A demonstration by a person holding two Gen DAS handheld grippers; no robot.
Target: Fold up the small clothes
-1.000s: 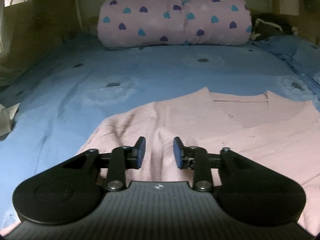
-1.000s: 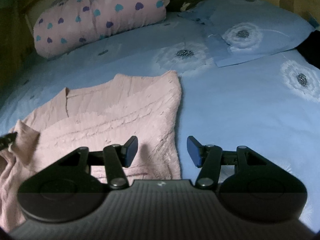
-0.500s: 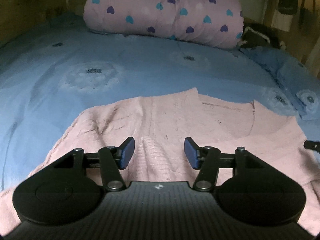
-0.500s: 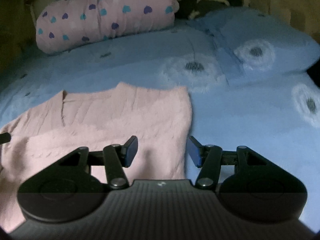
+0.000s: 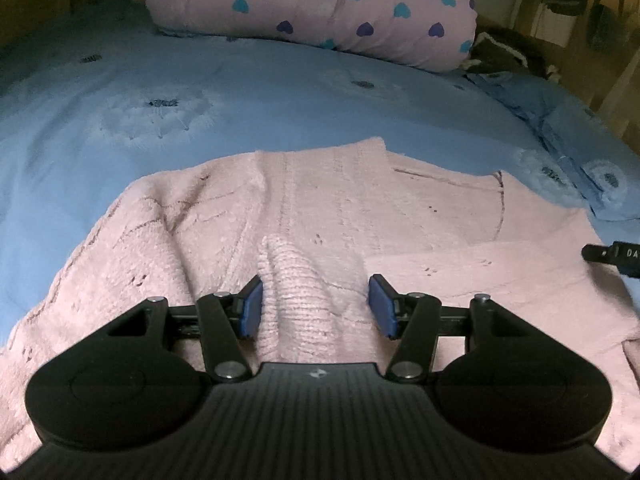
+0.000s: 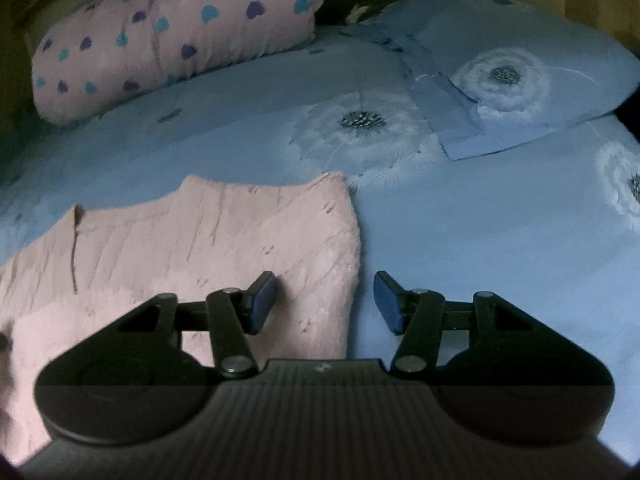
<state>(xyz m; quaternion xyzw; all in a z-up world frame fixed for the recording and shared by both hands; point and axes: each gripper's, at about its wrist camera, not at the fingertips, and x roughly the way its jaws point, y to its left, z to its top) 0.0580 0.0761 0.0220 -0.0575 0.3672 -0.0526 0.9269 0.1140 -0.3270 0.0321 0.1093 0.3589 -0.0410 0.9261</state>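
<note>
sweater (image 5: 400, 232) flat on bed (image 5: 280, 96) | left gripper (image 5: 316, 306) fingers spread, ribbed fold between, not pinched | right gripper (image 6: 325, 302) fingers spread over sweater edge | heart pillow (image 5: 320, 8) at 12 | blue pillow (image 6: 520, 68) at 1

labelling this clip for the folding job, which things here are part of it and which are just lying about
Part of the job:
- pink knitted top, spread on the bed
- left tool, open over a ribbed fold
- right tool, open at the top's side edge

Just lying about:
- heart-print pillow
- blue flowered pillow
- blue sheet
- dark cloth behind the pillows
</note>
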